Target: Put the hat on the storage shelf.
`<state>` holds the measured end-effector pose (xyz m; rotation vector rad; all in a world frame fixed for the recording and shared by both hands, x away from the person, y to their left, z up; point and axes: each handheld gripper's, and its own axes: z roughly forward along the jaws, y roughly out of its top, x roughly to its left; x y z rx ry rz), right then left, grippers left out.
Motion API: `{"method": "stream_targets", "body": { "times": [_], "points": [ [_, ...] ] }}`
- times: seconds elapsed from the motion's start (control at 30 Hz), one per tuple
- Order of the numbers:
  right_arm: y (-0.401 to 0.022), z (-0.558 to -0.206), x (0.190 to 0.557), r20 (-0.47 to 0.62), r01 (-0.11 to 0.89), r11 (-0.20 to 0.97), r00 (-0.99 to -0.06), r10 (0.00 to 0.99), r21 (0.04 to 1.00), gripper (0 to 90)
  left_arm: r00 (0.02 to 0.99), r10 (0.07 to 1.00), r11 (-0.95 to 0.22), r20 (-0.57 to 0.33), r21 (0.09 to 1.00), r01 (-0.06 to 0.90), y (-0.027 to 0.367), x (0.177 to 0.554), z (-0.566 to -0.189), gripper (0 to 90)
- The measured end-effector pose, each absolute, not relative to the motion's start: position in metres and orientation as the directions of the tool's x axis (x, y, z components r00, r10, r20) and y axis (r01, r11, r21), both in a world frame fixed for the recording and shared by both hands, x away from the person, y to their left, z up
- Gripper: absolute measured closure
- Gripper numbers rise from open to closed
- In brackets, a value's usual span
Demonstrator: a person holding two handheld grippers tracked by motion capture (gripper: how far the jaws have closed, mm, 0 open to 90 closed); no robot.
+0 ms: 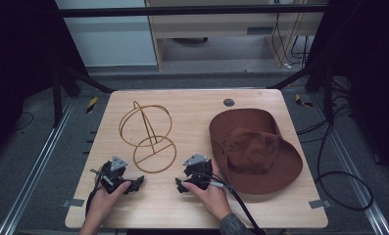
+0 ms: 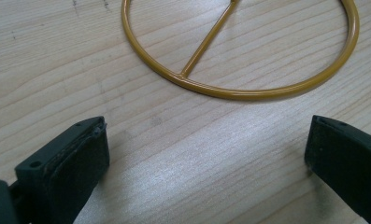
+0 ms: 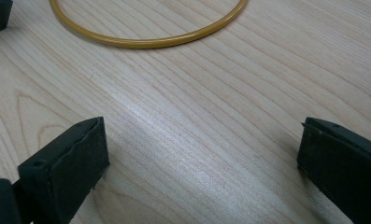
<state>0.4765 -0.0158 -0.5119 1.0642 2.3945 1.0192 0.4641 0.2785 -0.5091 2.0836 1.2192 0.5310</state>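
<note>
Wire stand [image 1: 148,137]: yellow-gold, 2 rings and a slanted rod, on the table left of centre, just ahead of both my grippers; nothing touching it.
Left gripper [image 1: 133,183]: jaws apart, nothing between them, only bare wood; resting low near the front edge, my hand wrapped around it, pointing toward the stand's flat base ring.
Left gripper view: base ring [image 2: 248,91] with its cross spoke lies just beyond the pads [image 2: 87,154], not touching.
Right gripper [image 1: 181,185]: jaws wide apart, empty; also low on the table, held in my other hand, cable trailing back to the front edge.
Right gripper view: arc of the same ring [image 3: 150,42] further off, clear gap of wood in between.
Spacing: the 2 grippers face each other, near, not touching.
Hat [image 1: 255,147]: brown, wide brim, crown up, on the right half, brim just beside my right hand.
Table [image 1: 192,210]: light wood, 1 dark round plug near the back edge.
</note>
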Motion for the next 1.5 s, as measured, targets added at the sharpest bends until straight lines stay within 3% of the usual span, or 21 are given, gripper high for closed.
{"method": "stream_targets", "body": {
  "times": [0.33, 0.77, 0.97, 1.13, 1.3, 1.5],
  "points": [
    [-0.02, -0.501, 0.476, -0.008, 0.524, 0.451, -0.646, 0.763, 0.722, 7.9, 0.475, 0.88, -0.347, 0.02, 0.709, 0.614, 0.279, 0.459, -0.509, 0.0],
    [-0.046, -0.409, 0.446, -0.078, 0.42, 0.531, -0.727, 0.682, 0.736, 10.1, 0.458, 0.889, -0.336, 0.019, 0.707, 0.623, 0.278, 0.446, -0.509, 0.0],
    [-0.098, -0.367, 0.463, -0.086, 0.436, 0.543, -0.719, 0.69, 0.718, 11.4, 0.452, 0.892, -0.331, 0.019, 0.709, 0.622, 0.278, 0.444, -0.509, 0.0],
    [-0.133, -0.359, 0.475, -0.11, 0.463, 0.567, -0.701, 0.705, 0.682, 10.4, 0.453, 0.891, -0.332, 0.019, 0.707, 0.624, 0.276, 0.447, -0.509, 0.0],
    [-0.187, -0.348, 0.485, -0.037, 0.525, 0.495, -0.659, 0.751, 0.692, 9.8, 0.452, 0.892, -0.329, 0.018, 0.711, 0.622, 0.276, 0.448, -0.509, 0.0],
    [-0.219, -0.346, 0.496, -0.051, 0.546, 0.499, -0.638, 0.768, 0.673, 8.9, 0.456, 0.89, -0.335, 0.02, 0.708, 0.622, 0.276, 0.449, -0.509, 0.0]
  ]
}}
